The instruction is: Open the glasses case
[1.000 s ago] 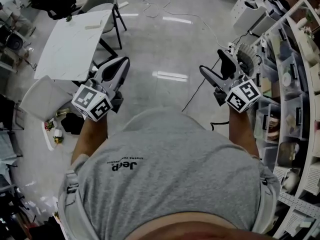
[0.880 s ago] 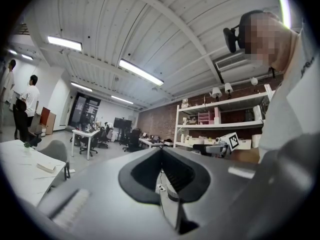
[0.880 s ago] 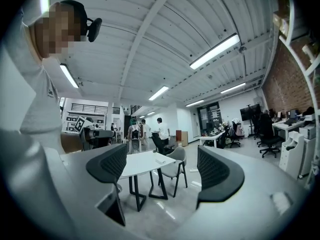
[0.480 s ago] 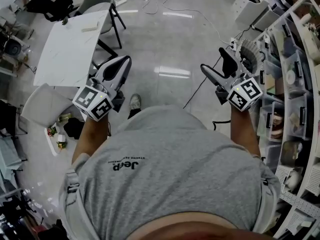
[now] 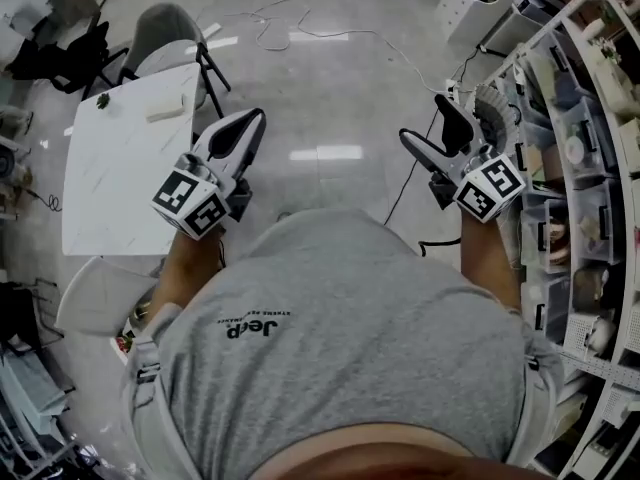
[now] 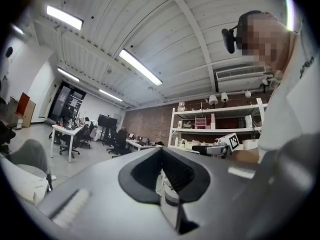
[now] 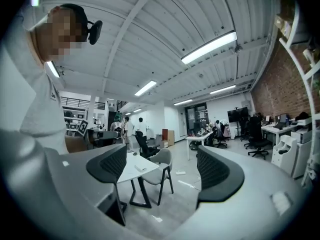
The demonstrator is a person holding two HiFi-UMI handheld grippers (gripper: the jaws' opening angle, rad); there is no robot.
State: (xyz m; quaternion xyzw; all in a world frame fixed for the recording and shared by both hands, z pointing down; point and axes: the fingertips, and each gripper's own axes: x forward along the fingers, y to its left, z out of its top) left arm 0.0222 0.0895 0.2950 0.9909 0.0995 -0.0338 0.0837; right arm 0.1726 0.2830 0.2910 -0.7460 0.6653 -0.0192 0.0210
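A small pale oblong thing (image 5: pixel 165 111) lies near the far edge of the white table (image 5: pixel 110 183), well apart from both grippers. It may be the glasses case, but it is too small to tell, and whether it is open or shut cannot be made out. A small dark green scrap (image 5: pixel 102 99) lies near it on the same table. A grey chair (image 5: pixel 165 30) stands at the table's far end.

The left gripper (image 5: pixel 255 118) is held in the air above the floor, jaws pressed together with nothing between them. The right gripper (image 5: pixel 424 122) is also in the air, jaws wide apart and empty; its own view looks between them at the table and chair.

The person's grey shirt (image 5: pixel 330 348) fills the lower part of the head view and hides the floor below. Shelves (image 5: pixel 575 148) of bins run along the right, cut off by the edge.
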